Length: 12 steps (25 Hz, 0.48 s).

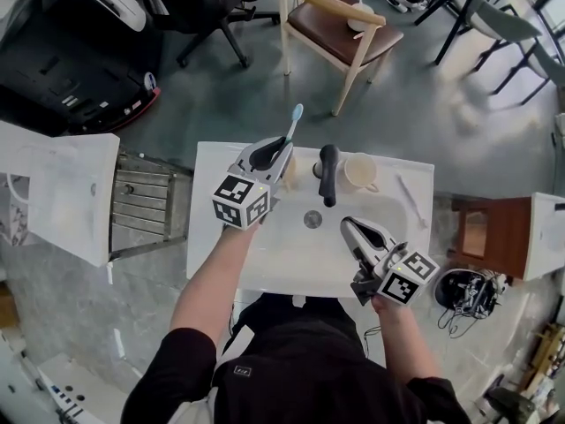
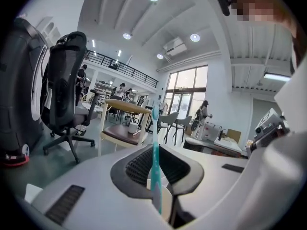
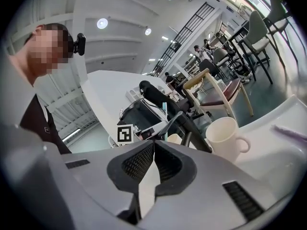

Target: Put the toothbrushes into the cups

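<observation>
Where the sink (image 1: 265, 263) met the person, right gripper (image 1: 348, 226) hung over the basin, jaws clenched together on nothing. Farther in, left gripper (image 1: 281, 147) sat left of the black faucet (image 1: 328, 173), jaws grasping 1 teal toothbrush (image 1: 294, 120) upright, bristle end up. Cream cup (image 3: 173, 139) showed just below those jaws. Right of the faucet stood a 2nd cup (image 1: 360, 171); a 2nd toothbrush (image 1: 408, 200) lay flat on the sink's right side. Wooden chair (image 1: 340, 29) well behind.
</observation>
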Available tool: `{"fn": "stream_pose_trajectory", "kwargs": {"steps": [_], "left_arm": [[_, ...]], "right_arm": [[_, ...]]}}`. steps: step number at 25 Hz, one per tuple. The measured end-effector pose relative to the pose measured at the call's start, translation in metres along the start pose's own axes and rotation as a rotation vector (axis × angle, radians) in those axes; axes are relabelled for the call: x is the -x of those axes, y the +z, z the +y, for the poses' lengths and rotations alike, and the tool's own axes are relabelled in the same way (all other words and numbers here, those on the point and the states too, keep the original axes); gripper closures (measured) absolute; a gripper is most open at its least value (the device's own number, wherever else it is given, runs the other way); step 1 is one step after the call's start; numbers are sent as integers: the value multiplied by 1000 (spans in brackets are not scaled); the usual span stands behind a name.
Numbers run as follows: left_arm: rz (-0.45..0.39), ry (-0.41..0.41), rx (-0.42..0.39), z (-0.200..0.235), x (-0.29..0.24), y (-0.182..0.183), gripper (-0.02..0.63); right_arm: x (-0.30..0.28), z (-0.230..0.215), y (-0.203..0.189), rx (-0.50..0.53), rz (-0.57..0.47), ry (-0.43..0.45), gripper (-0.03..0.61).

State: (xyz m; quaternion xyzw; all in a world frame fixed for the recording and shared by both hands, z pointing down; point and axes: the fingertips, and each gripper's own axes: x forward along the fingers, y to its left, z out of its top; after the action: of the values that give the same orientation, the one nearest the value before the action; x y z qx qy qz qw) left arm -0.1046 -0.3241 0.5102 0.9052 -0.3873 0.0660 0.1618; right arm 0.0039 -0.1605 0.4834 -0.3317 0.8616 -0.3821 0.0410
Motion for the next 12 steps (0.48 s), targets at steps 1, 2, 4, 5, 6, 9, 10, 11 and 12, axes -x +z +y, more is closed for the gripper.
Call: {"fn": "stream_pose_trajectory", "kwargs": {"steps": [1, 2, 4, 5, 6, 9, 10, 11, 12], "left_arm": [[10, 2, -10, -1, 1, -3, 563], [15, 6, -17, -2, 3, -4, 563], [19, 19, -11, 0, 6, -8, 563], [21, 27, -4, 2, 7, -10, 563], [27, 35, 3, 4, 8, -13, 563], [62, 49, 9, 8, 11, -21, 563], [79, 51, 5, 9, 11, -23, 563], [97, 53, -3, 9, 11, -26, 563], [119, 57, -16, 10, 11, -28, 563]], "right_arm": [[1, 2, 2, 4, -3, -1, 549], [2, 4, 5, 10, -8, -1, 549], [3, 7, 11, 22, -17, -2, 549], [4, 8, 13, 25, -21, -3, 549], [5, 9, 14, 28, -24, -4, 549], [7, 12, 17, 32, -28, -8, 549], [8, 13, 17, 31, -29, -10, 549], [9, 14, 18, 30, -30, -13, 549], [10, 15, 18, 28, -32, -15, 549]]}}
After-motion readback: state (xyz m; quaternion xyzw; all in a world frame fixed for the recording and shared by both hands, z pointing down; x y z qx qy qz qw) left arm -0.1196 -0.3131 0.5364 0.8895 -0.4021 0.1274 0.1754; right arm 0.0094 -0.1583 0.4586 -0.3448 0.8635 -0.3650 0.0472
